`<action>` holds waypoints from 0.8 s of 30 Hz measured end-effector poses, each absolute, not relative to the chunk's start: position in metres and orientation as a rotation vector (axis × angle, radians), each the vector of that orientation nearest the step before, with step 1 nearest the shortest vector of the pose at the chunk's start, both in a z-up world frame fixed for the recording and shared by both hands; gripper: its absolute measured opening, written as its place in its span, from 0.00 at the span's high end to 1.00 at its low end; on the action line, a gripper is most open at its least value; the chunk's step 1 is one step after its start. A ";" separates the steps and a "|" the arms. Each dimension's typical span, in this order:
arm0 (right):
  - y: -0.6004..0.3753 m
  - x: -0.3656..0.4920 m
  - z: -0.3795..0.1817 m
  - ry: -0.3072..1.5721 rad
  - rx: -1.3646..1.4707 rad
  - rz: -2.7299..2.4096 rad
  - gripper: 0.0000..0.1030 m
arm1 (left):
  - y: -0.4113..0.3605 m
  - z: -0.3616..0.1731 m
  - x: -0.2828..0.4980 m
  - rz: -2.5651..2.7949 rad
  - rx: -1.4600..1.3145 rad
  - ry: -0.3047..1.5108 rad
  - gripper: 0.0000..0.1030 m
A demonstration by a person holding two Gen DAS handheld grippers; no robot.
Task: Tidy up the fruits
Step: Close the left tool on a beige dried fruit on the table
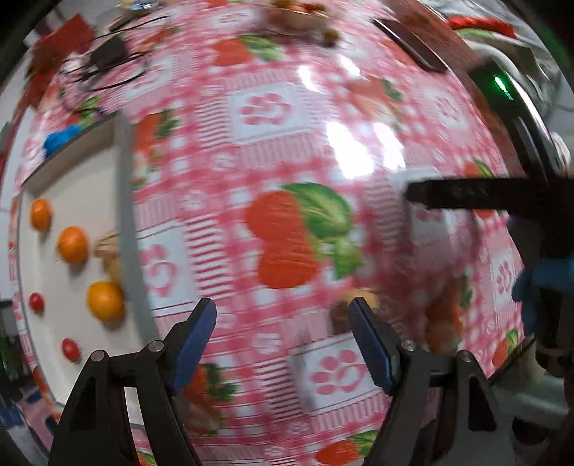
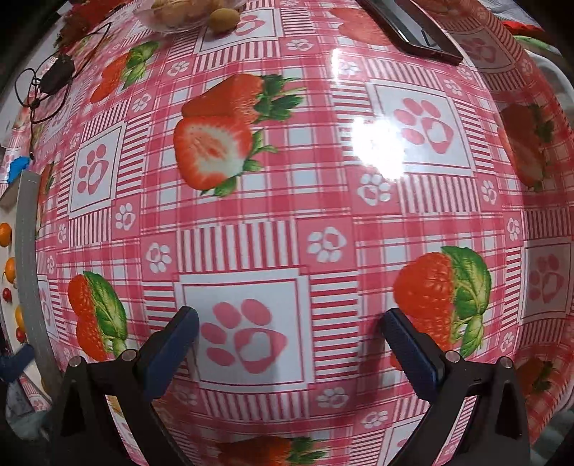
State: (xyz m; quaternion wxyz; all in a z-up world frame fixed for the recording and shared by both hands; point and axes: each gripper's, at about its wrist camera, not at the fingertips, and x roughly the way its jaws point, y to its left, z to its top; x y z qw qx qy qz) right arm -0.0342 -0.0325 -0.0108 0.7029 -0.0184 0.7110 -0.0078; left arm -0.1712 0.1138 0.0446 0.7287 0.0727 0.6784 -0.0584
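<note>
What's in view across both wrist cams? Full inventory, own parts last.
round orange fruits: three, orange, on the tray at left.
small red tomatoes: two, red, on the same tray.
white tray with grey rim: one, left edge of the table.
pink checked strawberry-print tablecloth: one, covers the table.
clear bowl of pale snacks: one, far side.
black cable bundle: one, far left.
dark flat phone-like slab: one, far right.
left gripper: open, empty.
right gripper: open, empty.
</note>
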 end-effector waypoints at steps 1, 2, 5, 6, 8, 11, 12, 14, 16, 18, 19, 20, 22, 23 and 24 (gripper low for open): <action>-0.034 -0.035 -0.010 1.582 -0.044 -0.013 0.00 | 0.106 0.043 -0.172 -0.143 0.168 1.494 0.23; -0.037 -0.036 -0.010 1.581 -0.051 -0.010 0.00 | 0.102 0.041 -0.172 -0.152 0.170 1.492 0.23; -0.034 -0.034 -0.010 1.580 -0.063 -0.010 0.00 | 0.091 0.036 -0.171 -0.164 0.170 1.498 0.23; -0.034 -0.034 -0.010 1.577 -0.065 -0.010 0.00 | 0.087 0.033 -0.171 -0.170 0.167 1.505 0.23; -0.036 -0.035 -0.010 1.572 -0.069 -0.007 0.00 | 0.083 0.027 -0.171 -0.172 0.171 1.523 0.23; -0.033 -0.036 -0.010 1.563 -0.078 -0.003 0.00 | 0.079 0.019 -0.175 -0.168 0.171 1.547 0.29; -0.032 -0.035 -0.011 1.559 -0.082 -0.001 0.00 | 0.079 0.015 -0.173 -0.164 0.172 1.556 0.35; -0.024 -0.031 -0.017 1.549 -0.088 -0.001 0.00 | 0.076 0.008 -0.174 -0.205 0.142 1.584 0.52; -0.027 -0.032 -0.015 1.533 -0.096 0.002 0.00 | 0.072 0.006 -0.178 -0.196 0.162 1.579 0.60; -0.031 -0.035 -0.013 1.517 -0.101 0.005 0.00 | 0.065 0.005 -0.182 -0.199 0.190 1.574 0.69; -0.032 -0.036 -0.012 1.510 -0.103 0.007 0.00 | 0.063 0.004 -0.184 -0.198 0.198 1.572 0.69; -0.033 -0.038 -0.012 1.507 -0.103 0.007 0.00 | 0.062 0.004 -0.185 -0.197 0.192 1.572 0.70; -0.033 -0.041 -0.011 1.508 -0.103 0.006 0.00 | 0.065 0.006 -0.184 -0.191 0.165 1.578 0.70; -0.032 -0.042 -0.011 1.515 -0.105 0.008 0.00 | 0.068 0.006 -0.182 -0.176 0.153 1.580 0.71; -0.032 -0.041 -0.011 1.529 -0.109 0.014 0.00 | 0.073 0.007 -0.178 -0.162 0.144 1.580 0.71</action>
